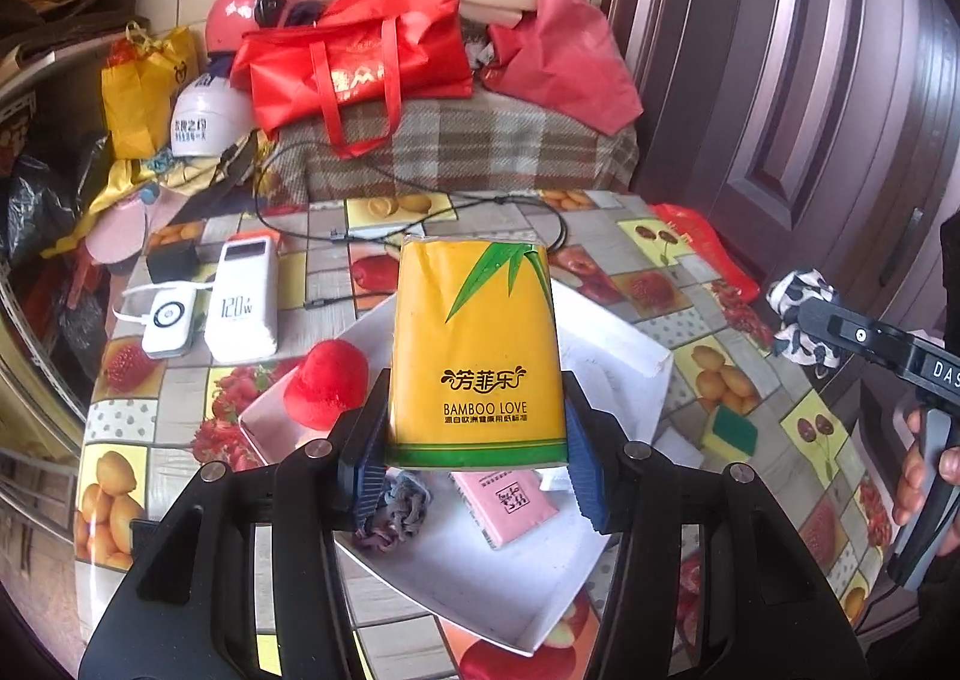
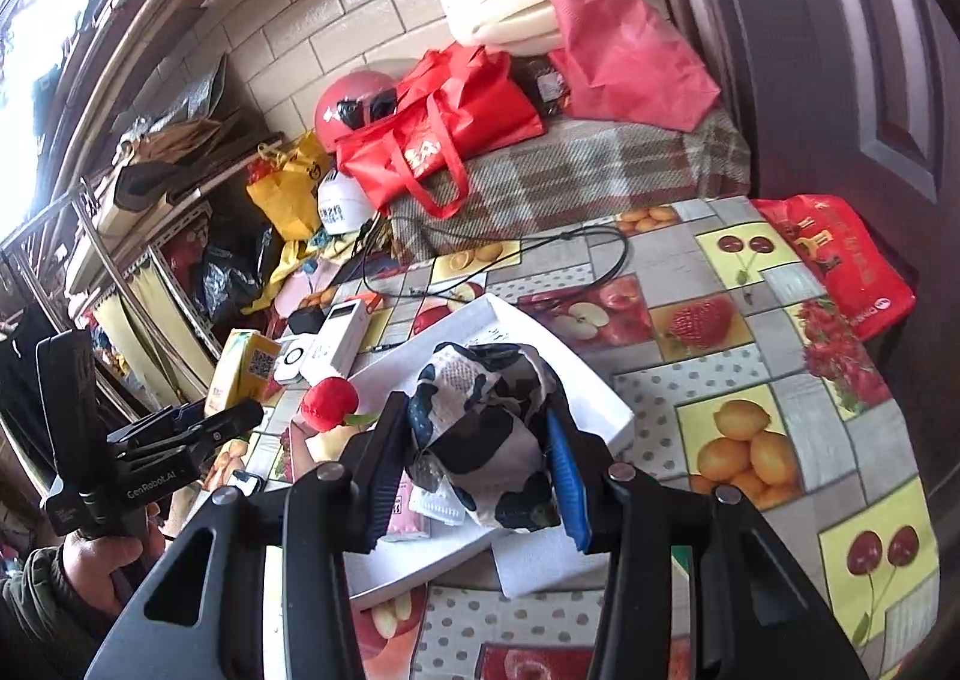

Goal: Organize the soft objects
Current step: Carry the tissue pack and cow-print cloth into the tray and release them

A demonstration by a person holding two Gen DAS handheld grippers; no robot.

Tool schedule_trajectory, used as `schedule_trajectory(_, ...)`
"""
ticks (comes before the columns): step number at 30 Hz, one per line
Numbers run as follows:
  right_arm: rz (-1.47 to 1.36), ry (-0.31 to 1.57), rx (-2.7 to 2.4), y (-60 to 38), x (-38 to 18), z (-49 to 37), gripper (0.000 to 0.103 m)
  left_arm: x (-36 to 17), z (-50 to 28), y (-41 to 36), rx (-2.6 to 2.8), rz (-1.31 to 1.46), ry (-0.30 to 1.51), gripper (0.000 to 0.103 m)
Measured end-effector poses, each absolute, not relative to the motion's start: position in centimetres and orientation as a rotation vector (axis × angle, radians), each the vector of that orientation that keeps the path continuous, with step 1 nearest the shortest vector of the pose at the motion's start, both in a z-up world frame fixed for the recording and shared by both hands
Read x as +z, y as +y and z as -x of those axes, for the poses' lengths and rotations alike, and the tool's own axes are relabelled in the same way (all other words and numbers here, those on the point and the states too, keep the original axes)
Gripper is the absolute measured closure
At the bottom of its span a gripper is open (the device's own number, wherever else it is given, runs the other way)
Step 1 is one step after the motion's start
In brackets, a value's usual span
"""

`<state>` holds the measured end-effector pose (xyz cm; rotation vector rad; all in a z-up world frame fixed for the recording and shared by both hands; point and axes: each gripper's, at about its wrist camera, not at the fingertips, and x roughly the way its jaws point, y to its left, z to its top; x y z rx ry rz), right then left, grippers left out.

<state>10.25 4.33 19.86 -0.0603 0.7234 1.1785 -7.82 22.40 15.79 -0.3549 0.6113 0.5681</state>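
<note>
Fruit-print table, both tools angled down, left tool gripping tissue pack

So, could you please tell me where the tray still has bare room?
The tray's near corner, below the pink packet, is bare. Its left side is crowded: red plush, grey scrunchie. The tablecloth right of the tray is also free.

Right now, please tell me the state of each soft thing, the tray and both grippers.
Left gripper: shut on tissue pack.
Tissue pack: held above the tray.
Right gripper: shut on patterned cloth.
Patterned cloth: bunched, held over the tray.
White tray: open, on the table.
Red plush: on the tray's edge.
Pink packet: lying in the tray.
</note>
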Motion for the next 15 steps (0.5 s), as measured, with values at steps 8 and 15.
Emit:
schedule_trajectory(8,0.134,0.785,1.217,8.9,17.4,-10.8,0.059,13.2,5.4,24.8,0.56,0.39,0.668,0.052)
schedule_trajectory(15,0.171,0.876,1.202,13.0,13.5,-11.7,0.059,11.1,3.3,28.5,0.545,0.5,0.689,0.052)
